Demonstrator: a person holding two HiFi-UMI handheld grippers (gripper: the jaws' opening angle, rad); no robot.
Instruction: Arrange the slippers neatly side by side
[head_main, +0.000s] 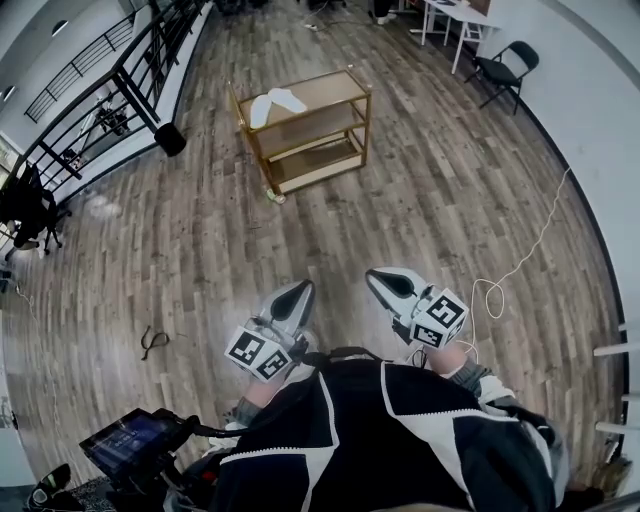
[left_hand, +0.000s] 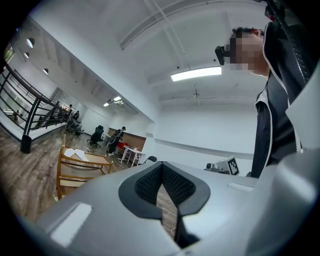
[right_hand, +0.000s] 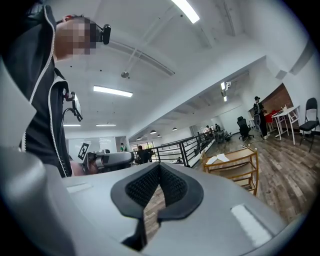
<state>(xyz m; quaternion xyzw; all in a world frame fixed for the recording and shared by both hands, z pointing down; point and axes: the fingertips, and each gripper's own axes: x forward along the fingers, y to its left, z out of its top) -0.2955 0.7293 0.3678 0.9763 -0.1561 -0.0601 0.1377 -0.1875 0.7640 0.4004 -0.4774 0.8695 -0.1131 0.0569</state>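
Two white slippers (head_main: 275, 101) lie crossed over each other on the top shelf of a gold three-shelf cart (head_main: 345, 128), far ahead on the wood floor. My left gripper (head_main: 300, 291) and right gripper (head_main: 379, 278) are held close to my body, both shut and empty, pointing toward the cart. In the left gripper view the shut gripper (left_hand: 162, 166) frames the slippers (left_hand: 75, 154) on the cart (left_hand: 64, 176) at the left. In the right gripper view the shut gripper (right_hand: 160, 166) has the cart (right_hand: 239, 170) and slippers (right_hand: 219, 159) at the right.
A black railing (head_main: 110, 85) runs along the left, with a black round object (head_main: 170, 138) at its foot. A folding chair (head_main: 505, 65) and white table (head_main: 455, 15) stand at the back right. A white cable (head_main: 520, 262) trails on the right; a small black item (head_main: 152, 341) lies at the left.
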